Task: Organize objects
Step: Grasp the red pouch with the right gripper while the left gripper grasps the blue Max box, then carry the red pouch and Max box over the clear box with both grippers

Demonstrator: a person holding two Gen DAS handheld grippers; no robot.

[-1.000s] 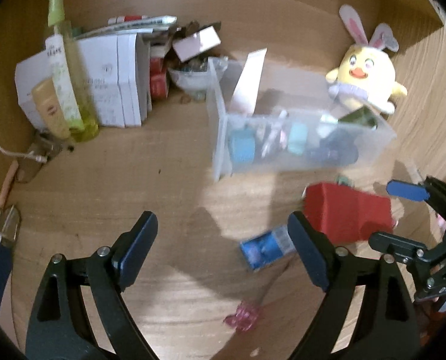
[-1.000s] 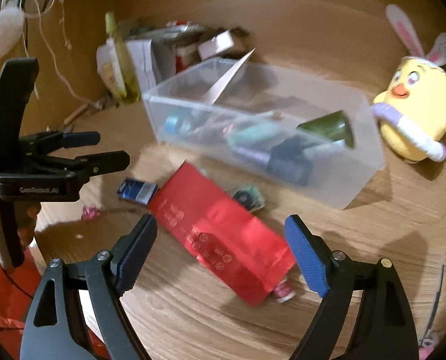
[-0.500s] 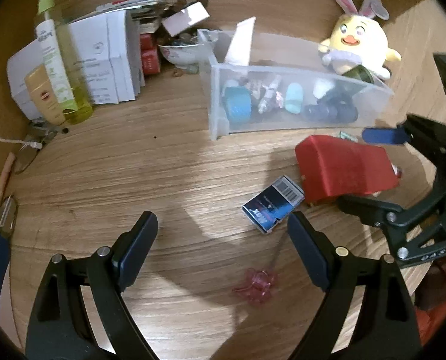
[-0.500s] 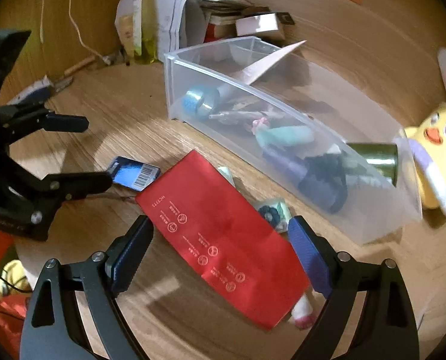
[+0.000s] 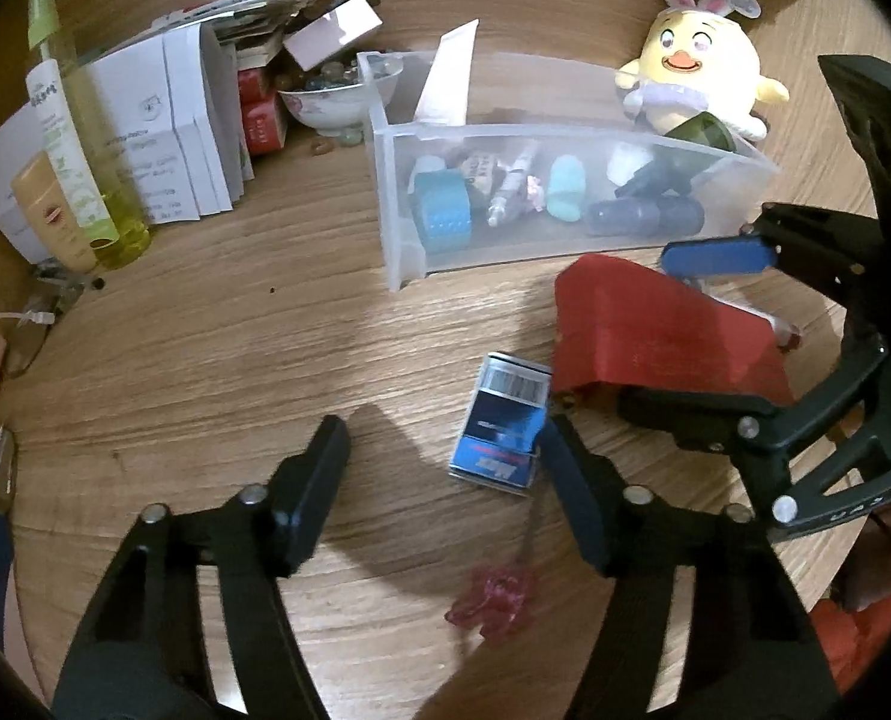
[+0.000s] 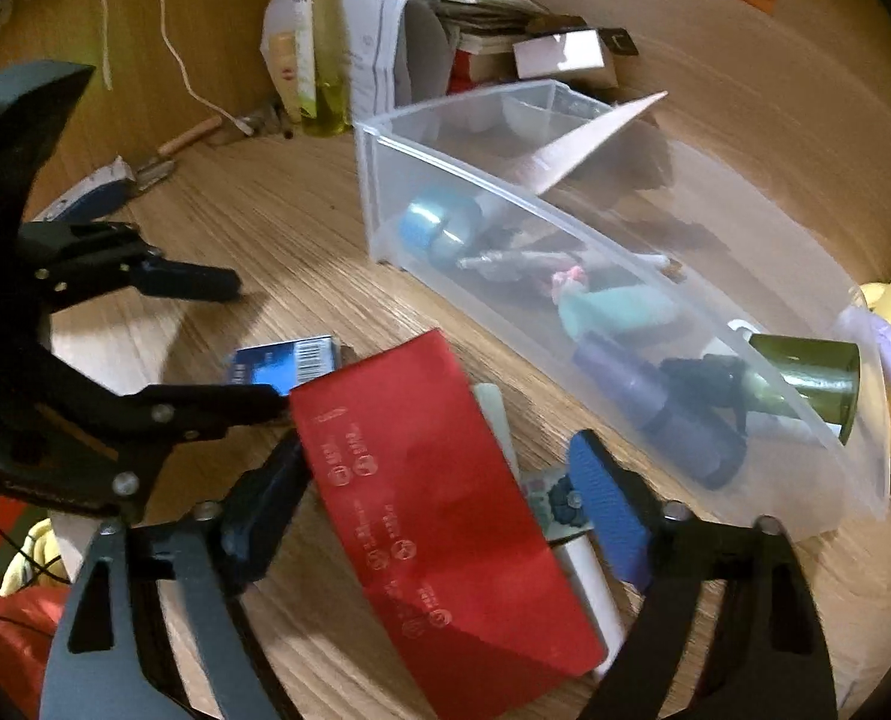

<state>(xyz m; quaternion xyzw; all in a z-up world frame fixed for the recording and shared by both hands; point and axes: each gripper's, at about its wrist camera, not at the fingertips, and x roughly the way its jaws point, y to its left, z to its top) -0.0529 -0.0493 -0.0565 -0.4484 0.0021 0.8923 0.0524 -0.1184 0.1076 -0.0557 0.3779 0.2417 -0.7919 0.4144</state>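
Nearest, pink trinket: a small translucent pink piece (image 5: 496, 597) is seen on the wooden tabletop (image 5: 205, 360), between the left tongs' arms, below the pads.
Left gripper: the left gripper (image 5: 445, 468) is held tilted down over the tabletop, its jaws closing; nothing is gripped. The blue box sits just beside its right-hand pad, not between the pads.
Blue box: a small blue box with a barcode (image 5: 502, 420) lies flat on the wood, its far corner close against the red packet's edge.
Right gripper: the right gripper (image 6: 439, 480) is placed astride the red packet (image 6: 439, 492), its jaws closing; the packet is between the pads, but whether the pads press it cannot be told.
Red packet: it lies in front of the bin, partly covering a white tube (image 6: 589, 576) and a small patterned item (image 6: 556, 501).
Clear bin: a translucent plastic bin (image 5: 397, 204) stands further back, filled with a blue tape roll (image 5: 442, 213), a teal item (image 5: 565, 195), dark purple containers and a green cone-shaped piece (image 6: 805, 372).
Plush chick: a yellow toy with rabbit ears (image 5: 703, 66) is set behind the bin's far end.
Far left clutter: white paper boxes (image 5: 163, 132), a yellow-green spray bottle (image 5: 79, 144) and a patterned bowl (image 5: 337, 99) are grouped by the wall.
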